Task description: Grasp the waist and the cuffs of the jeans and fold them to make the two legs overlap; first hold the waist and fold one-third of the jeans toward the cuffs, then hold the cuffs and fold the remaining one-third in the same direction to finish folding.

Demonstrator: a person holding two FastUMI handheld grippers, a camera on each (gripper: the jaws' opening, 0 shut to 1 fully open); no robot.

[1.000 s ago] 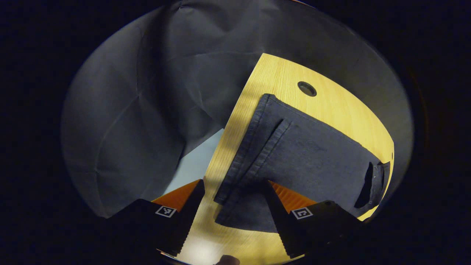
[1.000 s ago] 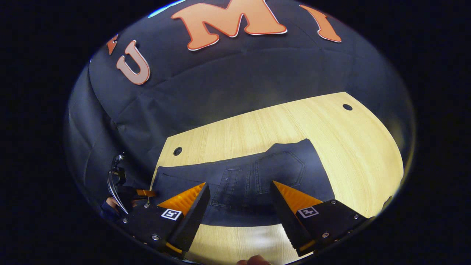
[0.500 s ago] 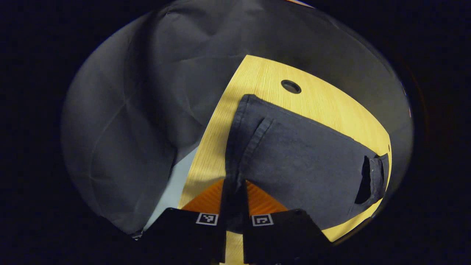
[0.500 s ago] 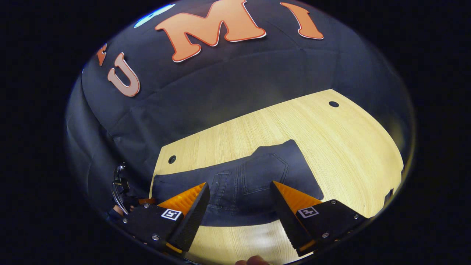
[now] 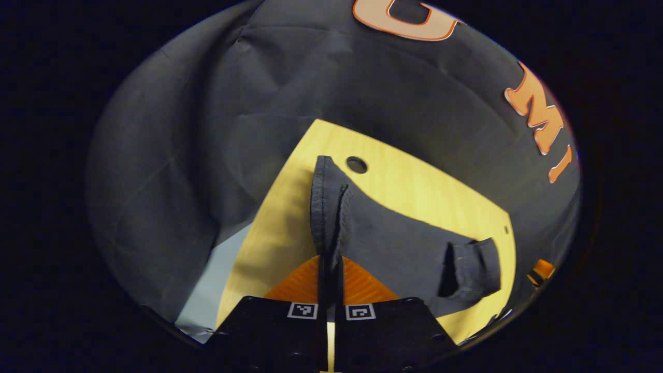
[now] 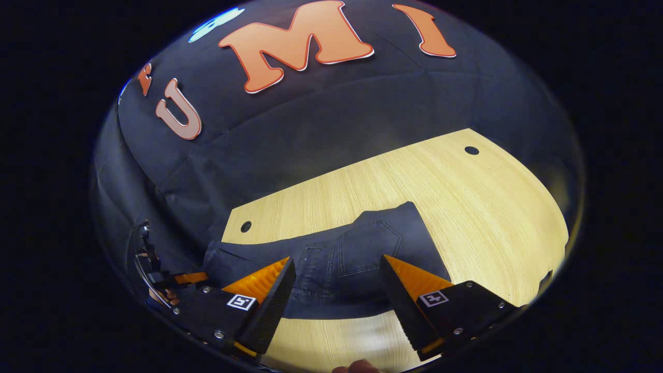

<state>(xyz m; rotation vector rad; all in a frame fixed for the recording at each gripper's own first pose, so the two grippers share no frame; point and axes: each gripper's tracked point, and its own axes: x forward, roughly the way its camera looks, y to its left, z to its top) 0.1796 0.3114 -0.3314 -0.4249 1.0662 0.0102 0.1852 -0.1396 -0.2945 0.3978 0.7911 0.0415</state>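
Left gripper view: the left gripper has its two fingers pressed together on the hemmed cuff edge of the dark blue denim jeans, and the pinched fabric rises in a narrow vertical fold between them. The jeans lie on the light wooden table, stretching away to the right, where the waist end shows a dark opening. A round hole in the tabletop sits just beyond the cuff corner.

Right gripper view: the right gripper has its jaws spread wide apart, hovering over the waist end of the jeans, with a back pocket and belt loops visible between the fingers. Neither finger can be confirmed touching the fabric. The jeans lie along the near part of the table.
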